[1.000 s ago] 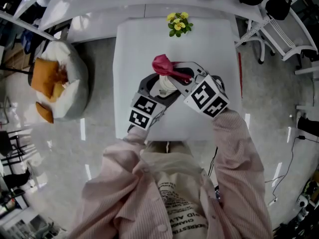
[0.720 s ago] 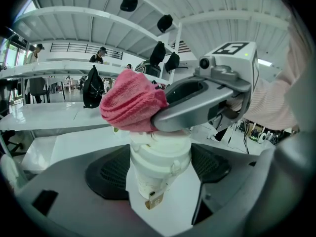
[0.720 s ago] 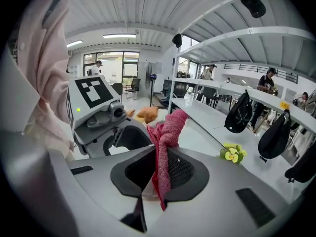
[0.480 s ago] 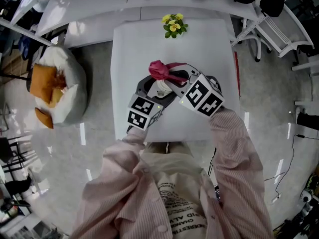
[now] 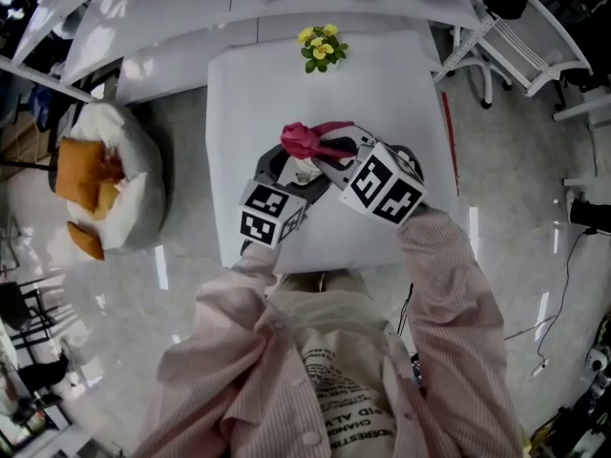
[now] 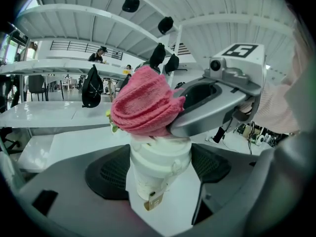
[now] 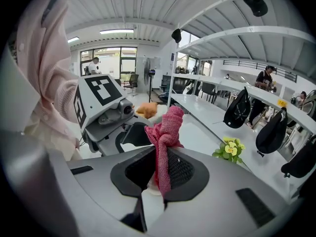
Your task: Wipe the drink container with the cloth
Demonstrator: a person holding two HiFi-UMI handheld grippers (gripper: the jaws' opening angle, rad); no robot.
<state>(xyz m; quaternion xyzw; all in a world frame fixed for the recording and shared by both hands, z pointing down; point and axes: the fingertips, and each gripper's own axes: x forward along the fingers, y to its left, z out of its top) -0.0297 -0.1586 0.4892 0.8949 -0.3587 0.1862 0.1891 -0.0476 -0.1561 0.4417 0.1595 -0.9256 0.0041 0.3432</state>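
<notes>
- Drink container: a white lidded cup, clamped upright between the pads of the left hand-held gripper, over the white desk. Its small tan tag is too blurred to read.
- Cloth: pink, bunched on the lid, pinched by the right hand-held gripper.

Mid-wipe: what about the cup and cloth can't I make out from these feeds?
Top of the drink container: left gripper view, covered by the cloth.
Its base: same view, behind the left gripper; head view, behind both grippers.
Print on its tag: too small.
Right gripper view: the cloth, clamped in the right gripper, hides nearly all the container.
</notes>
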